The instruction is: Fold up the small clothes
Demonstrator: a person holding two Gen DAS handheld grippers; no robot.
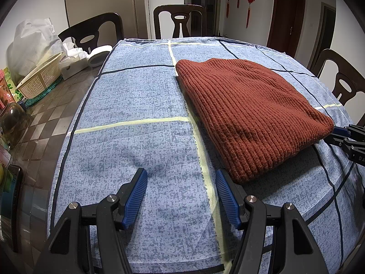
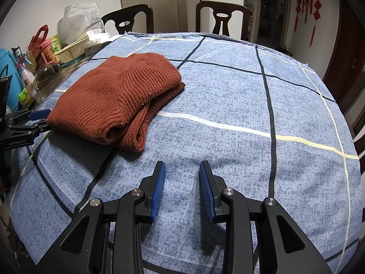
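Observation:
A rust-red ribbed knit garment (image 1: 248, 111) lies folded into a thick bundle on the blue checked cloth (image 1: 141, 105). In the right wrist view the same knit garment (image 2: 118, 96) lies at the left, its rolled edges facing me. My left gripper (image 1: 181, 177) is open above bare cloth, just left of the bundle's near corner, with nothing between its blue pads. My right gripper (image 2: 182, 167) is also open over bare cloth, to the right of and nearer than the bundle. Each gripper shows at the other view's edge: the right gripper (image 1: 342, 137) and the left gripper (image 2: 34, 119).
Dark wooden chairs (image 1: 180, 20) stand around the table. At the left side sit a cream plastic basket (image 1: 38, 82), a white bag (image 1: 29, 43), tissues (image 1: 75, 57), bottles and a jar (image 1: 13, 123). Blue cloth (image 2: 251, 105) spreads right of the garment.

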